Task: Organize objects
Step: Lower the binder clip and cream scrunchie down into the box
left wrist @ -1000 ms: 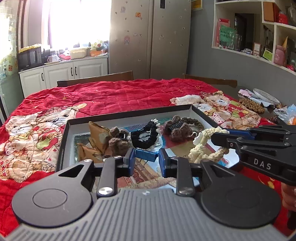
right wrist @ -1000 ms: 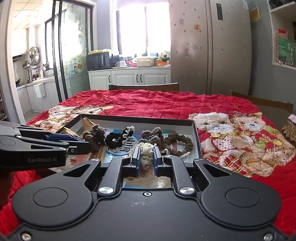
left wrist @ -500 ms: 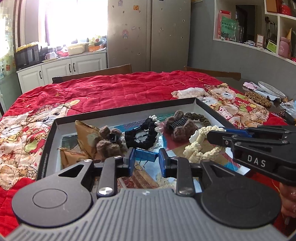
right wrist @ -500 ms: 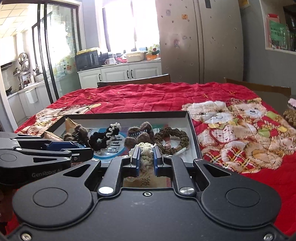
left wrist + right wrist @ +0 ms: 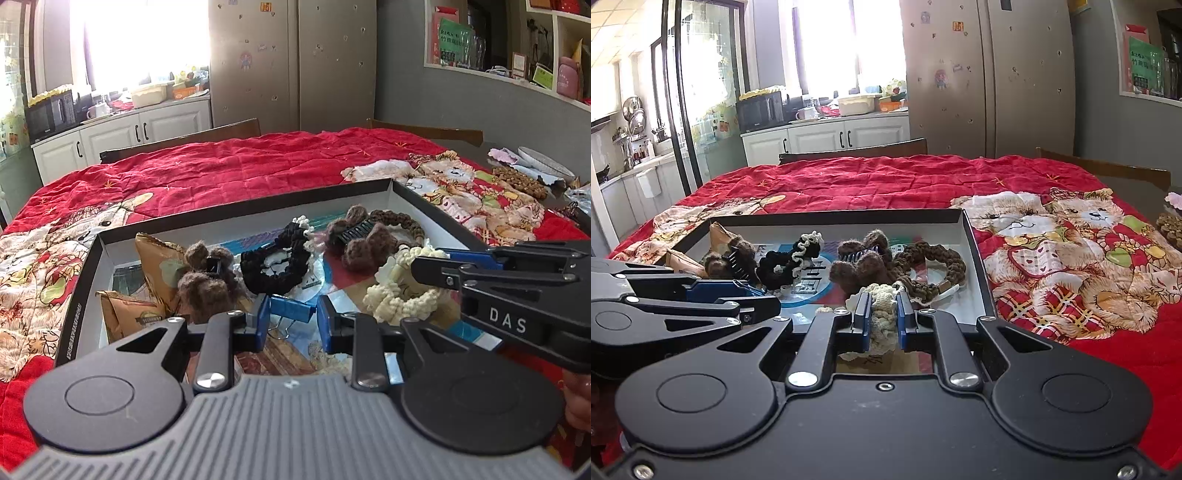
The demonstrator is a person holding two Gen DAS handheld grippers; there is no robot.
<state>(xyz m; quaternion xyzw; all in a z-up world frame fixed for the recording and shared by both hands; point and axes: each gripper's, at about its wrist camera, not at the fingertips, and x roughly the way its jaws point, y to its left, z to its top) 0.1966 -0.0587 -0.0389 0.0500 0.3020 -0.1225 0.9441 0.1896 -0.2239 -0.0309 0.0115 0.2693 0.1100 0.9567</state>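
Shallow black-rimmed box (image 5: 236, 212) with a white inner wall, lying on a bench draped in a red quilt (image 5: 221, 173) printed with teddy bears; contents given from left to right. At the left end of the box, two brown paper packets (image 5: 155, 258), one leaning on the other. Just beside them, a fuzzy brown hair clip (image 5: 207, 280) with a dark comb. Left claw (image 5: 290, 317), over the near part of the box, clamped on a blue binder clip (image 5: 290, 309), whose wire handles hang below the pads. Behind it, a black crocheted scrunchie (image 5: 273, 264) with a cream frilled edge, resting on printed paper on the box floor. Further right, a second fuzzy brown hair clip (image 5: 356, 240), touching a dark brown braided ring (image 5: 934, 266) near the right wall of the box. Right claw (image 5: 882, 319), entering the left wrist view from the right, clamped on a cream crocheted scrunchie (image 5: 882, 314) over the near right part of the box; whether the scrunchie touches the box floor cannot be told. To the right of the box, the teddy-bear print (image 5: 1067, 258), and beyond it, at the bench edge, a small heap of brown beaded items (image 5: 521, 181) beside a grey plate (image 5: 543, 162)
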